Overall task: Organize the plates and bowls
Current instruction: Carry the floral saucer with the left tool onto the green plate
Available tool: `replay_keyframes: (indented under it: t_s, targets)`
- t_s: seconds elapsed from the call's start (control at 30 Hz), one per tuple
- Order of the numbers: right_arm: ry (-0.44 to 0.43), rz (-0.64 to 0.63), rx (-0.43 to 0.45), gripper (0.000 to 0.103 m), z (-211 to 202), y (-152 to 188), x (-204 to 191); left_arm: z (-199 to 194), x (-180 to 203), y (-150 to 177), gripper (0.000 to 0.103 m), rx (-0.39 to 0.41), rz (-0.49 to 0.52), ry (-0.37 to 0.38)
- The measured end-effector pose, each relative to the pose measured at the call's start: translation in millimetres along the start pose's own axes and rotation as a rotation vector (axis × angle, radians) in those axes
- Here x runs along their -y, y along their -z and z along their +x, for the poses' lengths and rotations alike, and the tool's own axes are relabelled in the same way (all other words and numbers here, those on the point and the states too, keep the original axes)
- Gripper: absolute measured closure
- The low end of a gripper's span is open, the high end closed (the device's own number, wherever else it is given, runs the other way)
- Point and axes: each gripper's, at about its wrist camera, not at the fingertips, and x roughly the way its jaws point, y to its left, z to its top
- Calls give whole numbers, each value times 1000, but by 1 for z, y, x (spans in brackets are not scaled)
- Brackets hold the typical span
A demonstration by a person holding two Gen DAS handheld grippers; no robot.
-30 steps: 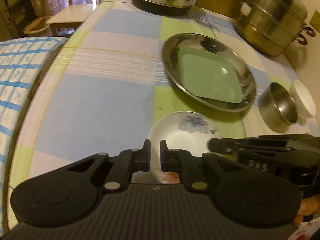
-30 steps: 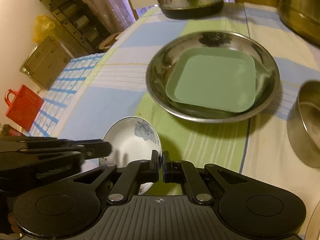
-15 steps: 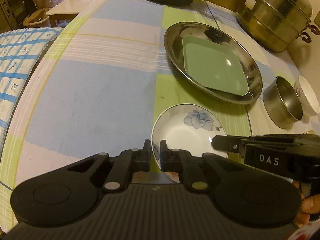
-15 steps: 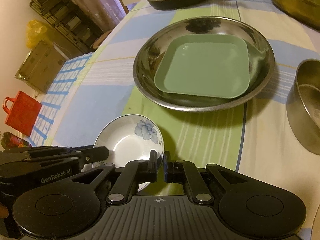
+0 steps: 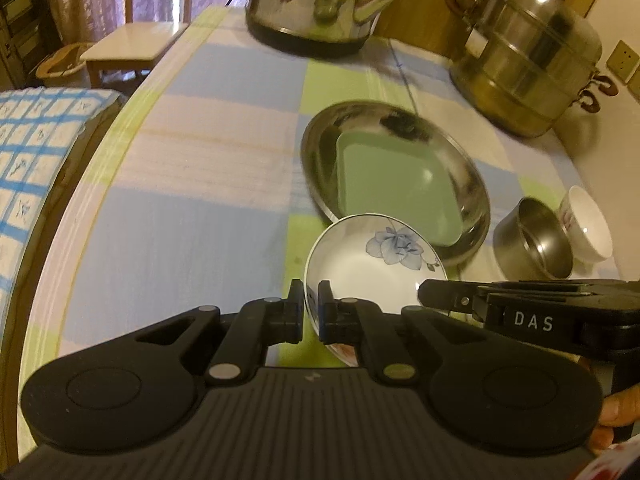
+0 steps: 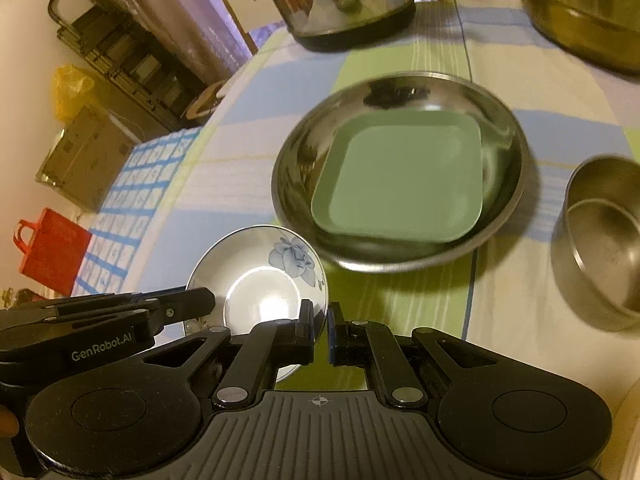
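A small white dish with a blue flower is held off the table, tilted, with each gripper pinching a side of its rim. My left gripper is shut on its left rim. My right gripper is shut on its right rim; the dish also shows in the right wrist view. Just beyond it a green square plate lies inside a large steel plate; the same pair shows in the right wrist view, green plate in steel plate.
A steel bowl and a white bowl stand at the right. A kettle and a steel steamer pot stand at the back. The checked tablecloth runs to the left edge.
The flower dish has risen off the table and tilted, and moved closer to the steel plate. Both grippers rose with it, staying shut on its rim.
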Motion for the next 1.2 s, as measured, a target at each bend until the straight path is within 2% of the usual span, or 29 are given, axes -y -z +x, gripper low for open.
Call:
replay_keyframes:
  t_s: [0.3,0.6,1.2]
  targets:
    - [52,53,66,97,-10,-26,13,21,22,-38,97,34,67,55]
    - [131,141,92,97,-1,-47,45,71,42,-68,97,-4,119,94]
    - [168,208,64,97,37,-73,76,125,42,-94,97,-71,131,76]
